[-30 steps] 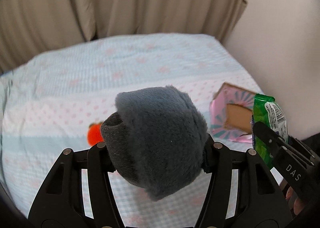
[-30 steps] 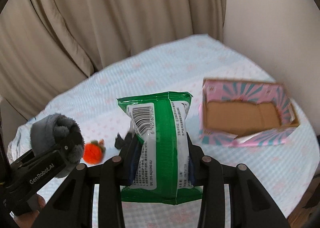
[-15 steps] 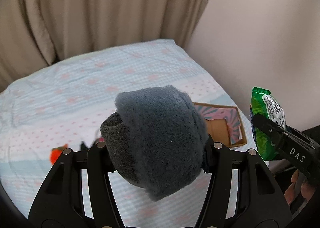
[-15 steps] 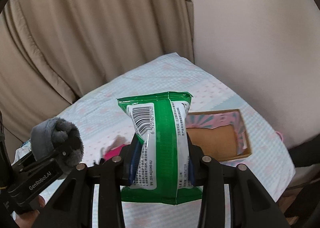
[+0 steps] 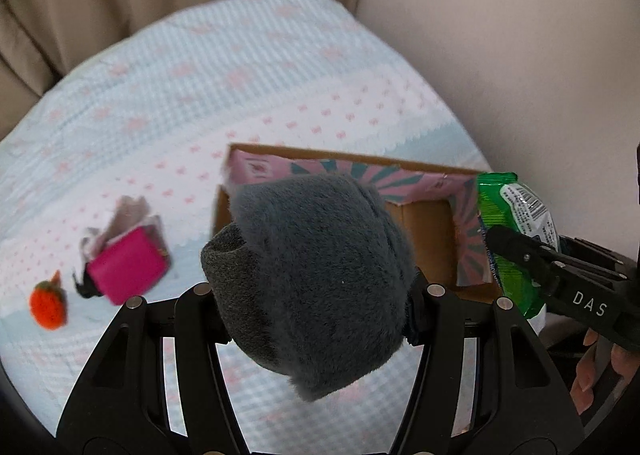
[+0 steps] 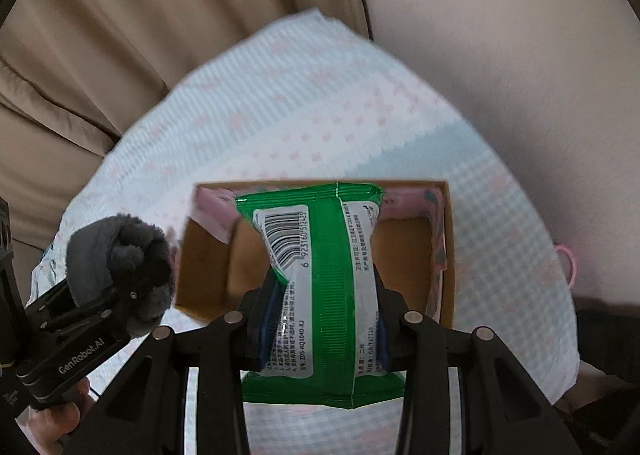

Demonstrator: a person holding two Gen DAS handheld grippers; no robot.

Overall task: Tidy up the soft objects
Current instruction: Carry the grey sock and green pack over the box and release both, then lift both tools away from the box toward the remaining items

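Note:
My left gripper [image 5: 316, 291] is shut on a grey plush item [image 5: 316, 275] and holds it above the near edge of an open cardboard box with pink patterned inner walls [image 5: 424, 179]. My right gripper [image 6: 320, 311] is shut on a green tissue pack [image 6: 320, 267] and holds it over the same box [image 6: 404, 255], whose brown floor shows bare. The right gripper also shows in the left wrist view [image 5: 520, 251], with the pack [image 5: 516, 215]. The left gripper also shows in the right wrist view [image 6: 120, 287], with the plush [image 6: 120, 255].
The box lies on a bed with a light blue and pink dotted cover [image 5: 200, 75]. A magenta pouch [image 5: 126, 271] and an orange knitted toy [image 5: 47, 305] lie left of the box. Beige curtains [image 6: 160, 15] and a plain wall [image 5: 520, 35] stand behind.
Both grippers have moved forward and tilted down, so the box now lies directly below them. The magenta pouch has come into the left wrist view. Both holds are unchanged.

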